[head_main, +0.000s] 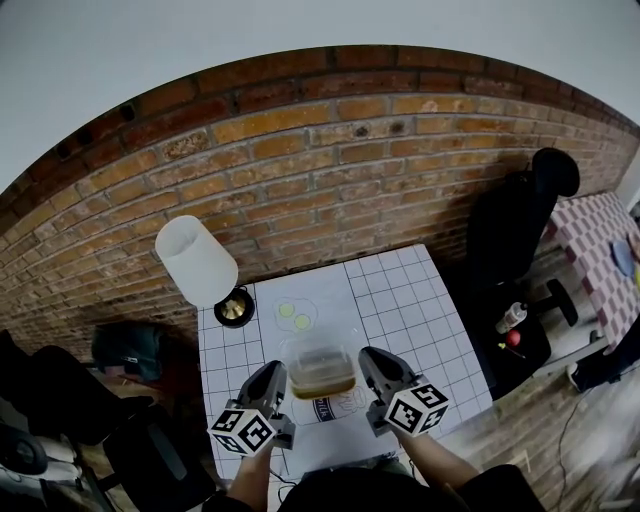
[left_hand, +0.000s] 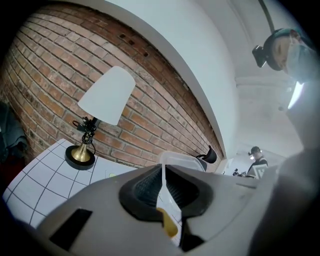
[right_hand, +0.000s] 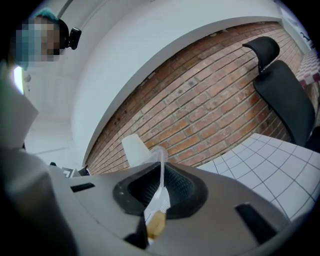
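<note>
Two grippers sit low at frame centre: we see the left gripper (head_main: 277, 383) and the right gripper (head_main: 371, 372) each clamped on an opposite wall of a clear tub (head_main: 320, 368) of brown liquid, level between them, over the table (head_main: 420, 310).

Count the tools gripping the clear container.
2. The left tool clamps the left wall of the clear container; the right tool clamps its right wall. Neither is hidden.

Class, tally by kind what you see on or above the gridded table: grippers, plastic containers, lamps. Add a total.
Grippers: 2 (left gripper, right gripper)
Plastic container: 1
Lamp: 1
Total: 4
</note>
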